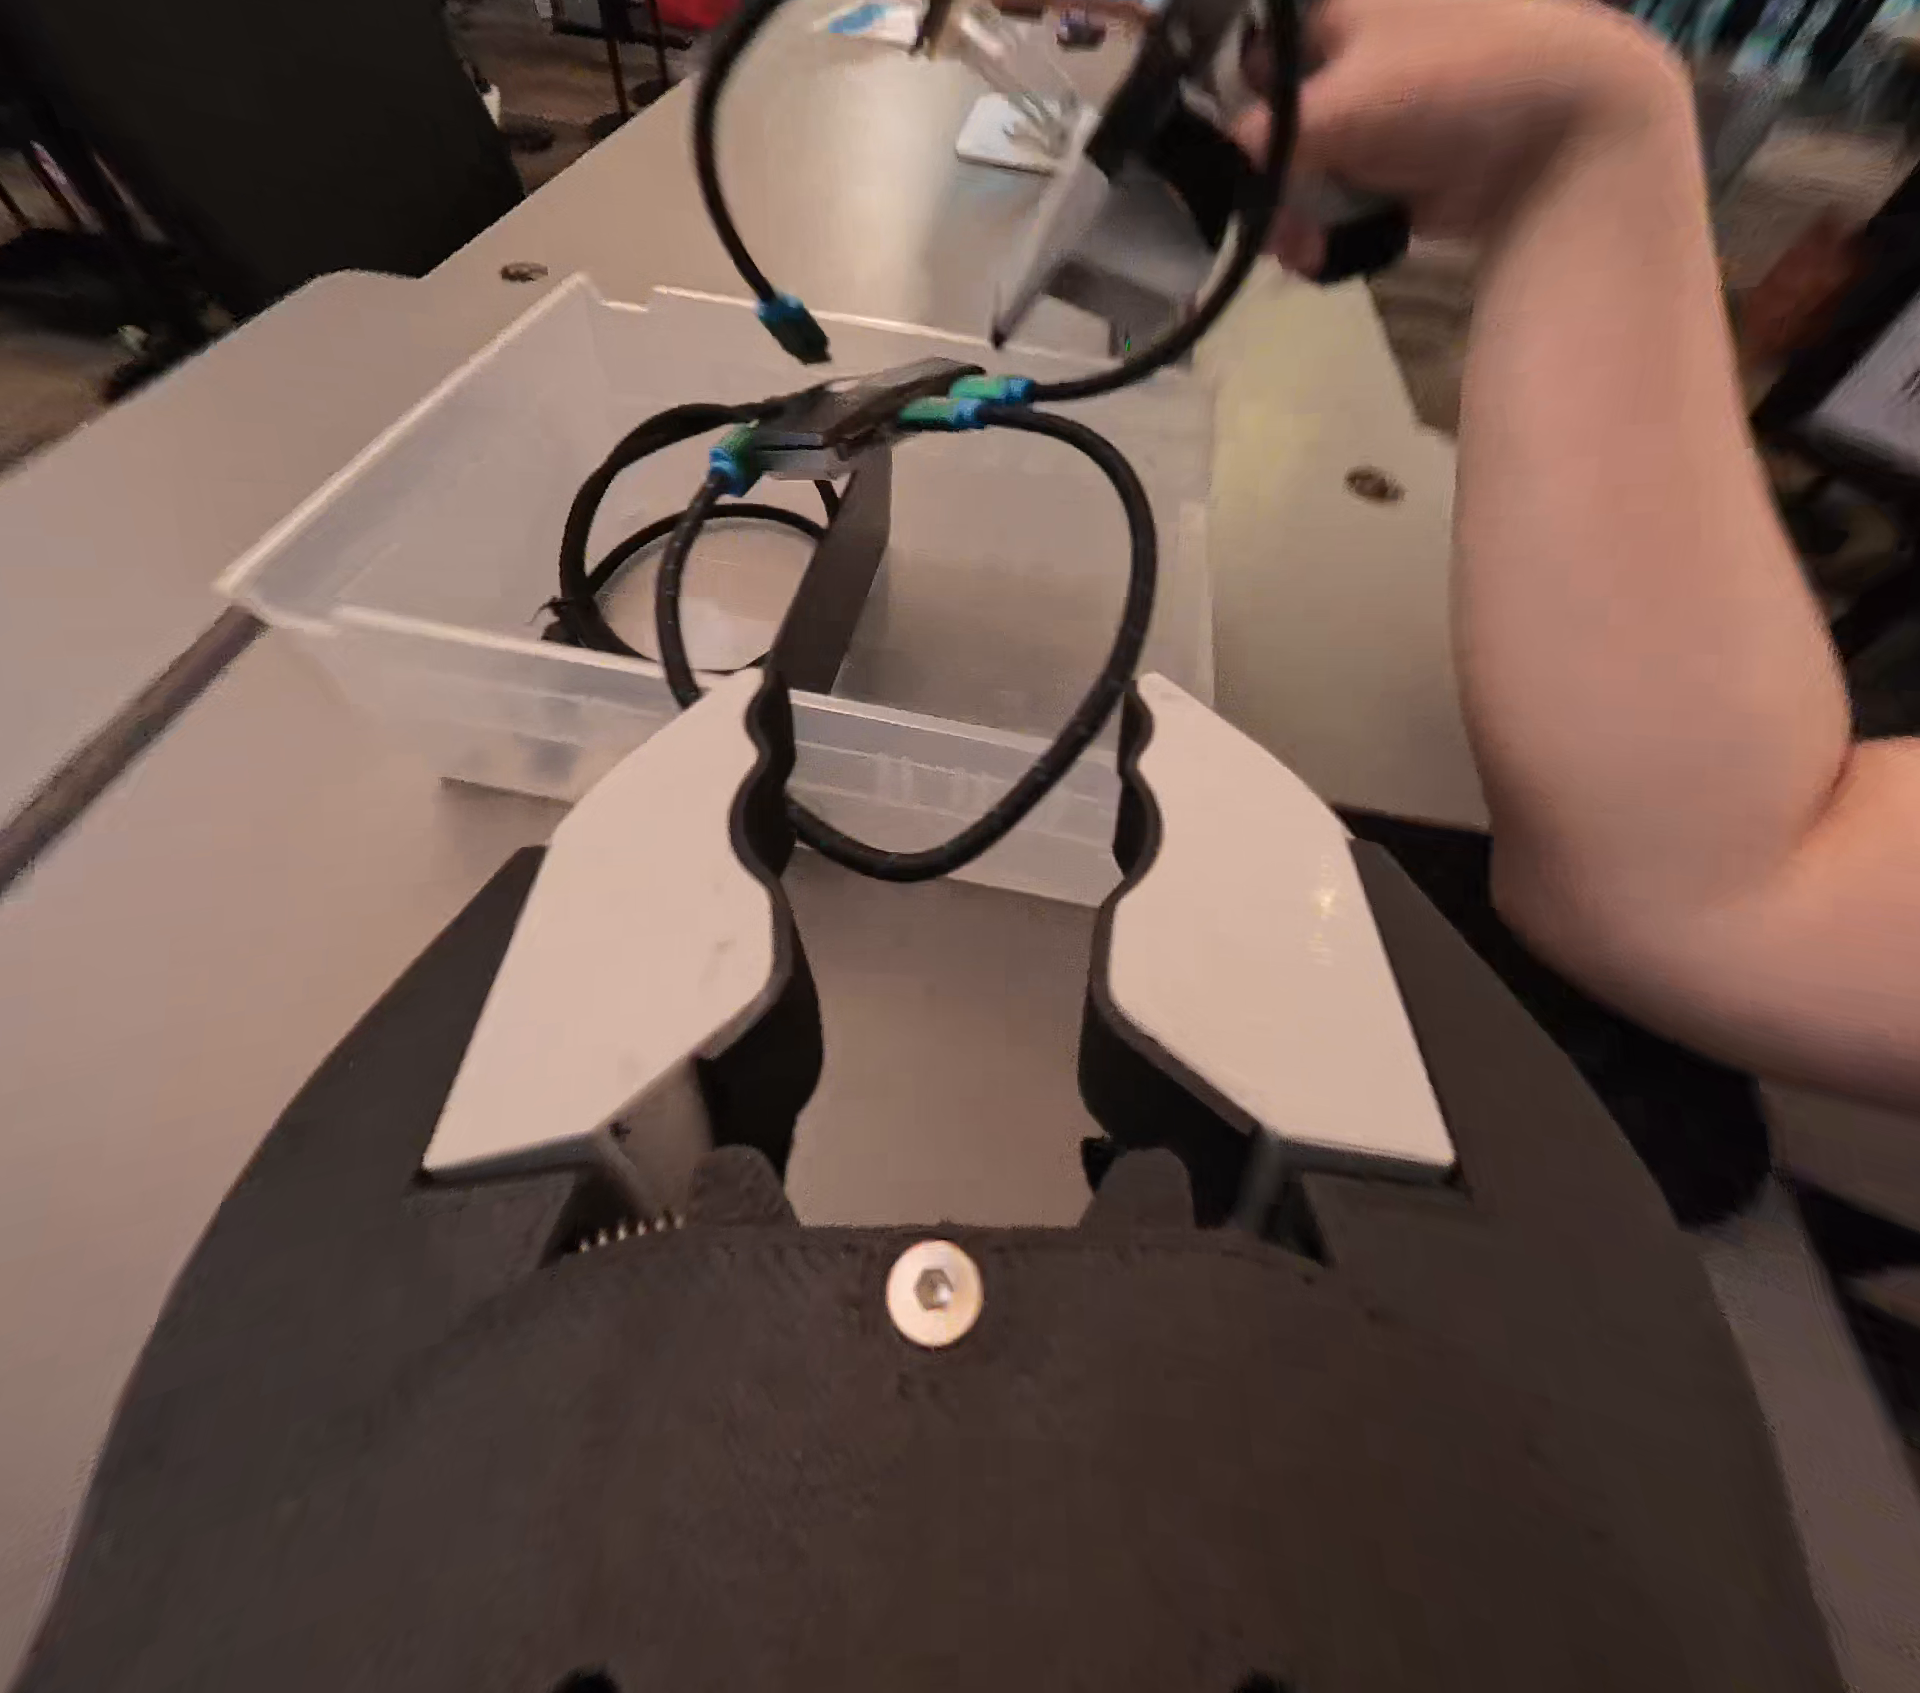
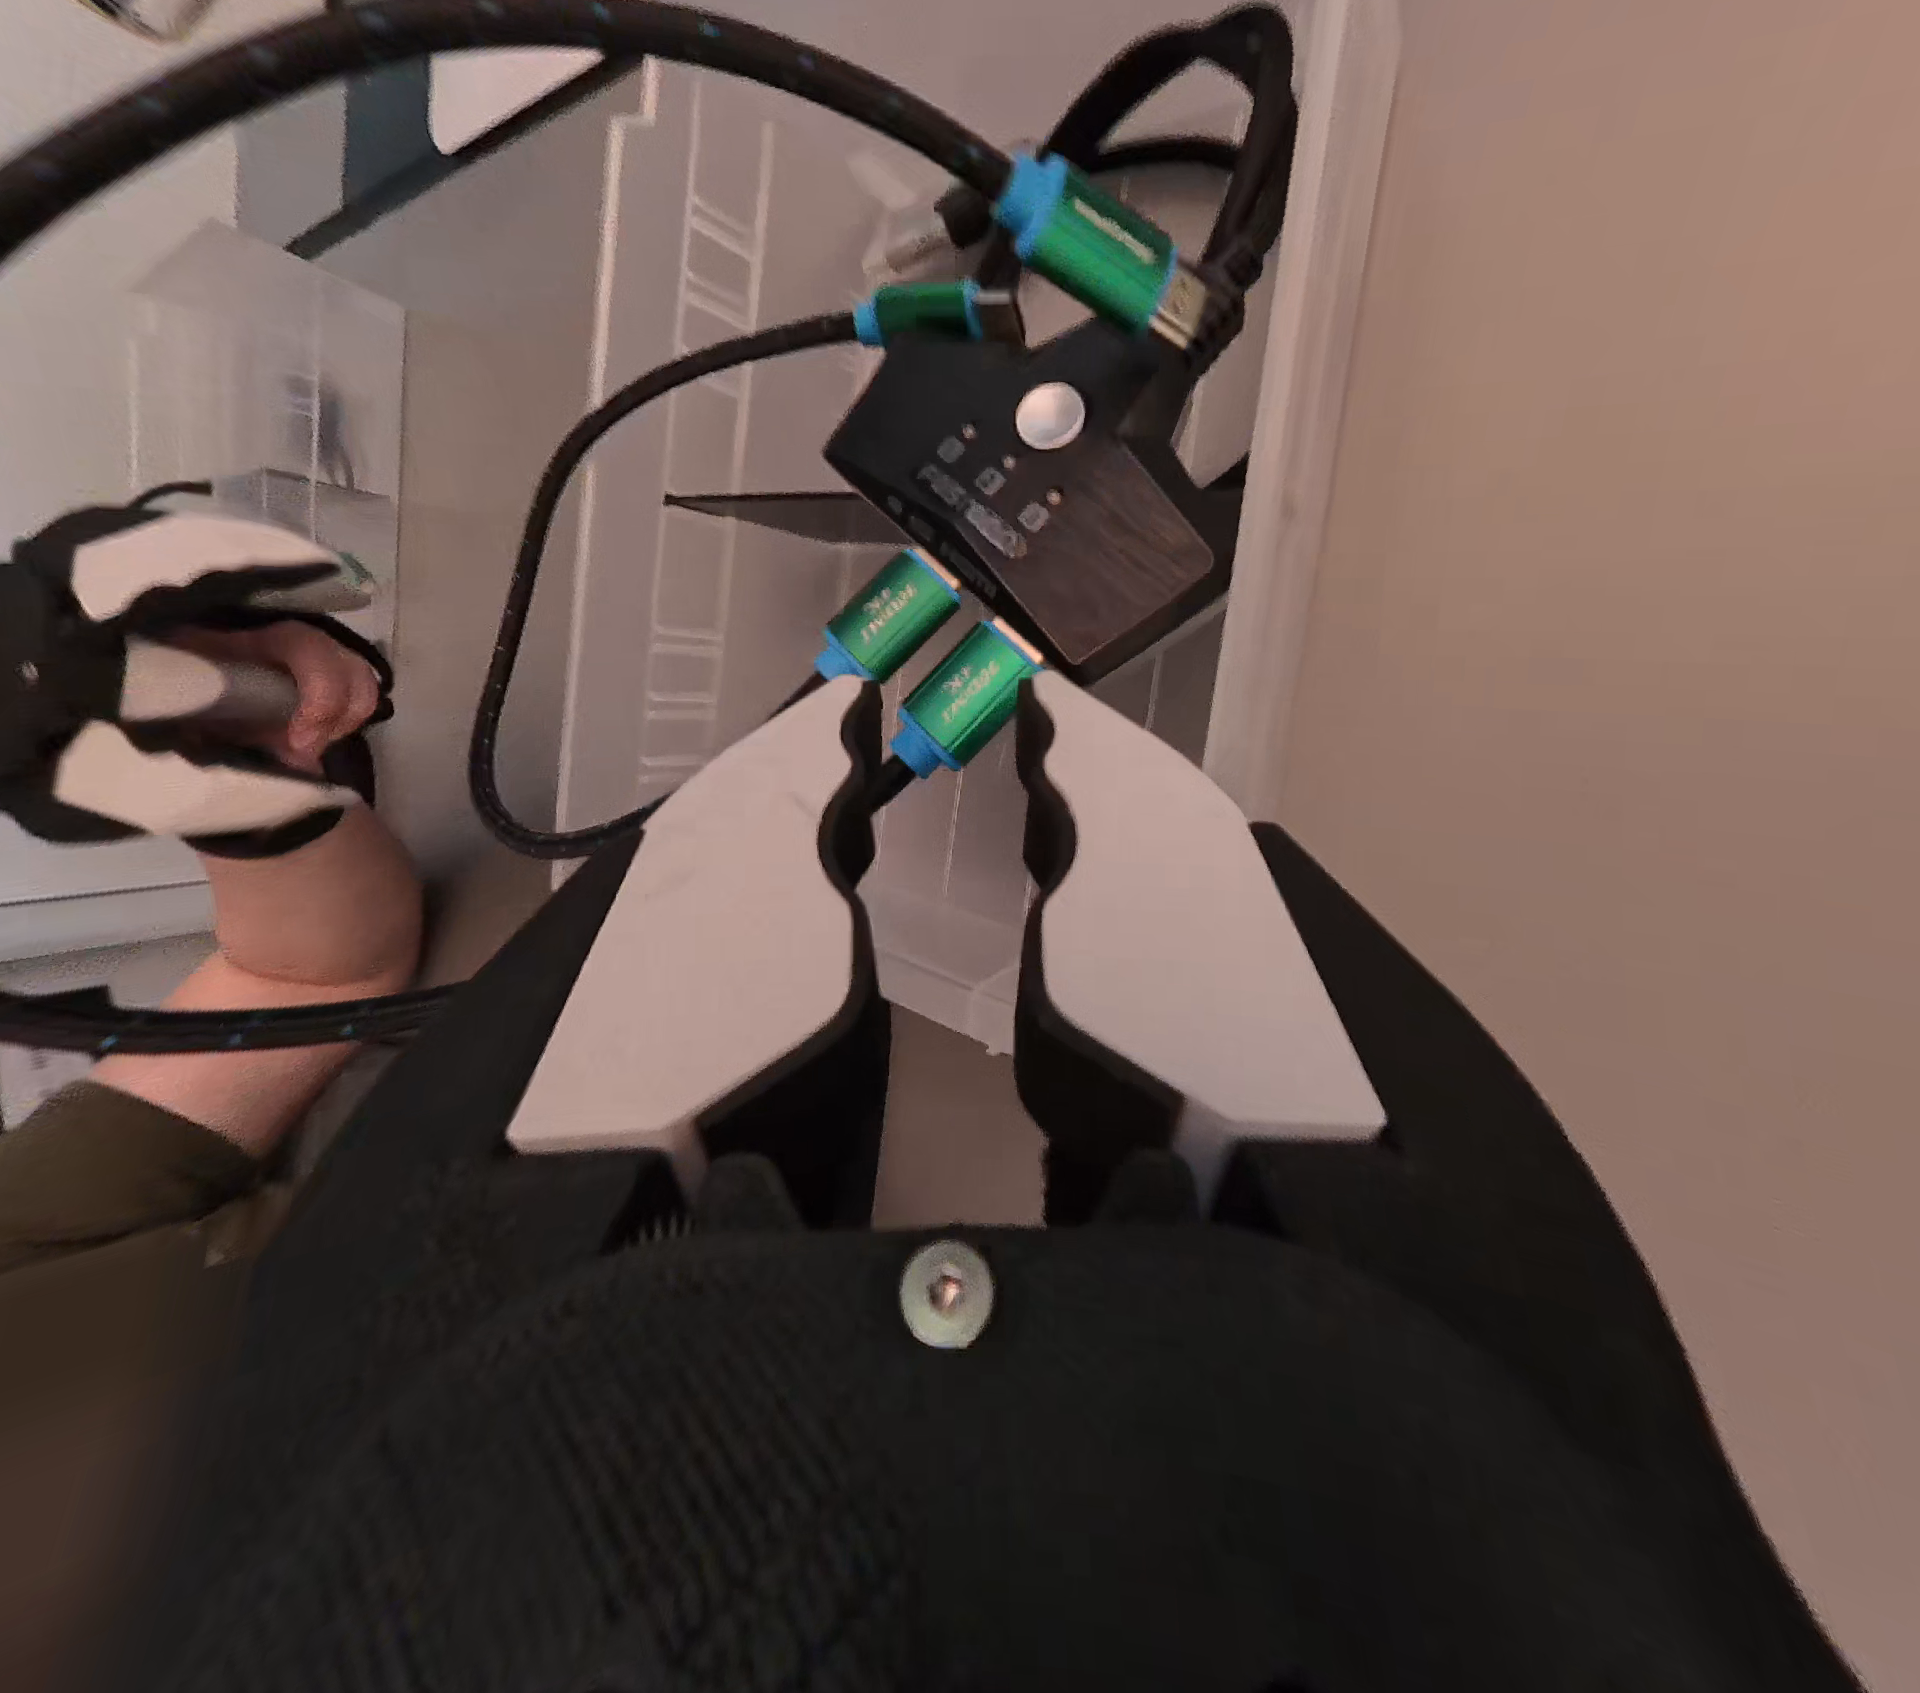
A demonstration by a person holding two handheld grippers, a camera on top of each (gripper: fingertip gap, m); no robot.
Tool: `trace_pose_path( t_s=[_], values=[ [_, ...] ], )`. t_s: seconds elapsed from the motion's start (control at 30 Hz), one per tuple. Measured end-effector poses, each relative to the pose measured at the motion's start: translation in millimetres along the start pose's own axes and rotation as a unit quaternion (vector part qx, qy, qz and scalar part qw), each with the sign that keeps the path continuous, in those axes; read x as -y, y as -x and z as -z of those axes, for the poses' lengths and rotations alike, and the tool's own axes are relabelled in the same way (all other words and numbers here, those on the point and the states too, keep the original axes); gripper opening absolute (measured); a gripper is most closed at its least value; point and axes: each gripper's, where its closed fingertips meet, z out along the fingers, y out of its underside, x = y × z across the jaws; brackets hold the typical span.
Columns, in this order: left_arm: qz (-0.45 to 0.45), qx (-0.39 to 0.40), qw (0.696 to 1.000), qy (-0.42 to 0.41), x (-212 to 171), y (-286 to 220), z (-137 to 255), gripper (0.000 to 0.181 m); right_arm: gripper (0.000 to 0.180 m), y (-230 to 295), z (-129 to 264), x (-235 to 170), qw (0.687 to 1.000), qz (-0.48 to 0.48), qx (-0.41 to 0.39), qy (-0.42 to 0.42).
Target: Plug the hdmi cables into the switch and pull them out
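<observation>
The black HDMI switch sits on a black stand over a clear plastic bin. Green-and-blue plugs are in both of its ends. One free plug hangs unplugged beside it, and its black cable loops over my right gripper. In the right wrist view my right gripper is narrowly open, its tips on either side of a plugged-in green plug. My left gripper is wide open and empty, and a drooping cable loop hangs between its tips.
A coil of black cable lies inside the bin. A person's bare forearm holding the right gripper fills the right side. A clear acrylic stand stands farther back on the grey table. Chairs and desks stand beyond.
</observation>
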Motion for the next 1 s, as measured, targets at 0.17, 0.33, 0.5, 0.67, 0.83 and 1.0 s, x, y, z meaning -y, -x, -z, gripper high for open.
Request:
trace_pose_path(
  t_s=[0.17, 0.33, 0.5, 0.67, 0.83, 1.0],
  values=[
    [-0.171, 0.064, 0.98, 0.074, -23, -22, -32, 0.061, 0.015, 28, 39, 42, 0.979, 0.144, 0.001, -0.146],
    [-0.238, 0.117, 0.961, 0.079, -27, -16, -56, 0.019, 0.007, 23, 35, 35, 0.949, 0.265, -0.073, -0.152],
    [-0.248, 0.151, 0.955, 0.063, -6, 4, -45, 0.006, 0.008, -7, 2, 0, 0.955, 0.271, -0.119, -0.011],
    [-0.183, 0.163, 0.968, 0.059, 11, 46, -29, 0.007, 0.018, 2, -4, 3, 0.951, 0.292, -0.098, -0.02],
    [-0.159, 0.18, 0.97, 0.046, 26, 75, -21, 0.007, 0.038, -3, -16, 19, 0.929, 0.339, -0.148, -0.027],
    [-0.137, 0.181, 0.973, 0.038, 30, 88, -18, 0.008, 0.027, 11, -29, 36, 0.912, 0.387, -0.125, -0.053]
  ],
)
